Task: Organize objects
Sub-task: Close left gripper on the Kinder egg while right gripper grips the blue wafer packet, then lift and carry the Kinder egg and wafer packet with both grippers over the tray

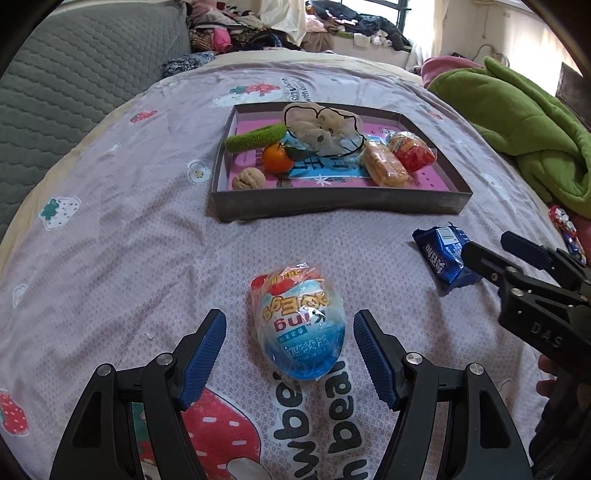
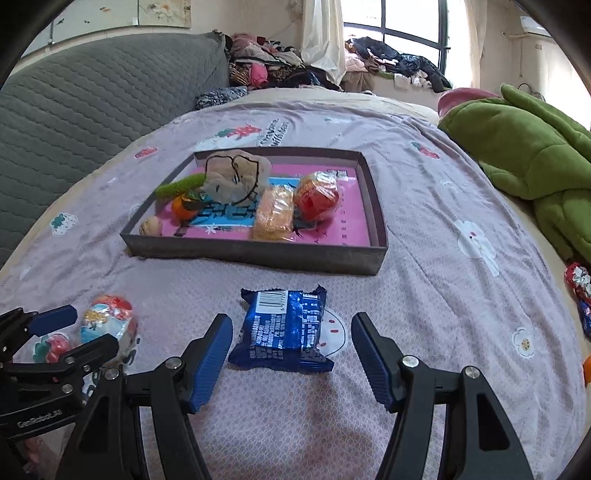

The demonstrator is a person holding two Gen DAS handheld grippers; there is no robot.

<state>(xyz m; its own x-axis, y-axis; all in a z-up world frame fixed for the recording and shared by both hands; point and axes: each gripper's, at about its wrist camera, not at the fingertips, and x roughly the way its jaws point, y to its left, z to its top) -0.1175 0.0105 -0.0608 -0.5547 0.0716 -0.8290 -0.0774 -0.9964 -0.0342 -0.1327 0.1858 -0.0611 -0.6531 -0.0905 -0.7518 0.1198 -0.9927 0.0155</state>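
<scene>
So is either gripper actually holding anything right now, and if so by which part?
Nothing is held. The left gripper is open around the egg-shaped toy, and the right gripper is open around the blue snack packet; both things lie on the bed.

This is a lived-in bedroom in a home. A bed (image 2: pixel 424 206) spread with a lilac sheet printed with strawberries and flowers fills both views, with a grey quilted headboard (image 2: pixel 92 107) along one side and a crumpled green fleece blanket (image 2: pixel 524 147) on the other. Behind it, heaps of clothes (image 2: pixel 273 66) lie under a curtained window (image 2: pixel 406 29).
</scene>
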